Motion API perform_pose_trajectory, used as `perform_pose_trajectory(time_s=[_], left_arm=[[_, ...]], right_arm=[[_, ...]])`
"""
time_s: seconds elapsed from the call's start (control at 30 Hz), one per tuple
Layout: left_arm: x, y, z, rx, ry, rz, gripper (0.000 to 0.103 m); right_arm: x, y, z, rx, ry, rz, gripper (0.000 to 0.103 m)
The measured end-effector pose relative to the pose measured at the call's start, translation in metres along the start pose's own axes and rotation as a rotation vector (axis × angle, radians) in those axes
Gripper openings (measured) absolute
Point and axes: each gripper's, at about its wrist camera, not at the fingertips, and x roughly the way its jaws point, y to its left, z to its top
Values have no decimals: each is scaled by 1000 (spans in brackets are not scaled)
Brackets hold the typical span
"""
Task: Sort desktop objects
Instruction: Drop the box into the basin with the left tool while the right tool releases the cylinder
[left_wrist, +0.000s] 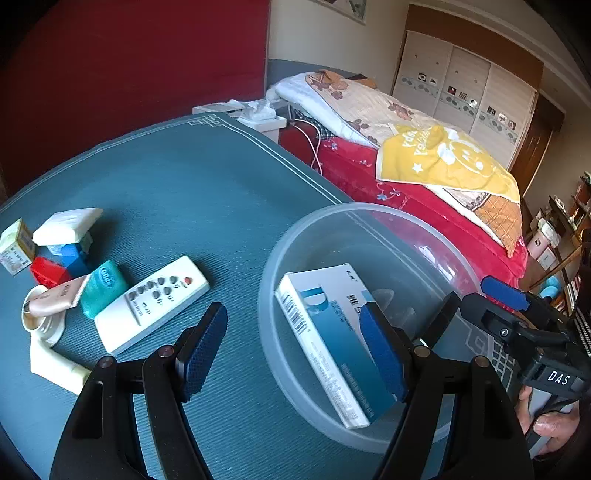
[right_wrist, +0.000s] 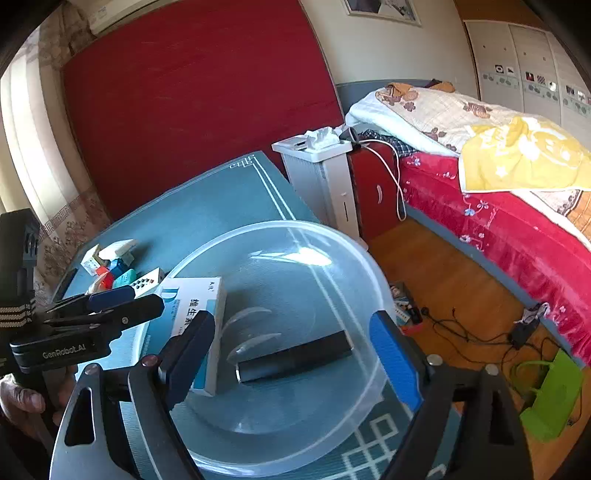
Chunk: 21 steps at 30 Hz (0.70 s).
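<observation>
Left gripper (left_wrist: 295, 339): jaws apart, nothing between the pads; it hangs over the near-left rim of the bowl, one blue pad over the mat, the other over the box.
Right gripper (right_wrist: 295, 350): jaws wide apart, pads touching nothing; it hangs over the bowl with the black stick lying below, between the 2 pads.
Bowl (right_wrist: 354, 258): clear plastic, round, on the teal mat near the table's right edge, beside the bed.
Box (left_wrist: 332, 343): white and blue carton with a barcode, inside the bowl, leaning on its left wall.
Black stick (right_wrist: 295, 356): dark, oblong, lying flat on the bowl's floor, just right of the box; what it is I cannot tell.
Remote (left_wrist: 151, 302): white, dark buttons and 1 red one, flat on the mat left of the bowl, apart from it.
Pile (left_wrist: 55, 258): left of the remote; a teal packet (left_wrist: 103, 288) touches the remote, with a red block (left_wrist: 48, 271), a blue block (left_wrist: 75, 258), white packs, a small carton and a pinkish tube close together.
Mat (left_wrist: 184, 177): teal, with a white border line, covering the table.
Hands: fingers (left_wrist: 554, 428) grip the right handle at the frame's lower right; fingers (right_wrist: 18, 398) grip the left handle.
Bed (left_wrist: 424, 184): red cover, yellow towel on top, just past the table.
</observation>
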Motion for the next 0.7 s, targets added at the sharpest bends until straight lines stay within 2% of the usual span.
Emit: perform_pose_trajectory(time_s=[0.37, 0.7], left_arm=[[-14, 41, -10, -91, -13, 48, 78], [-30, 97, -29, -232, -24, 123, 78]], right_arm=[[0, 26, 2, -1, -10, 29, 90], [7, 62, 3, -43, -8, 59, 91]])
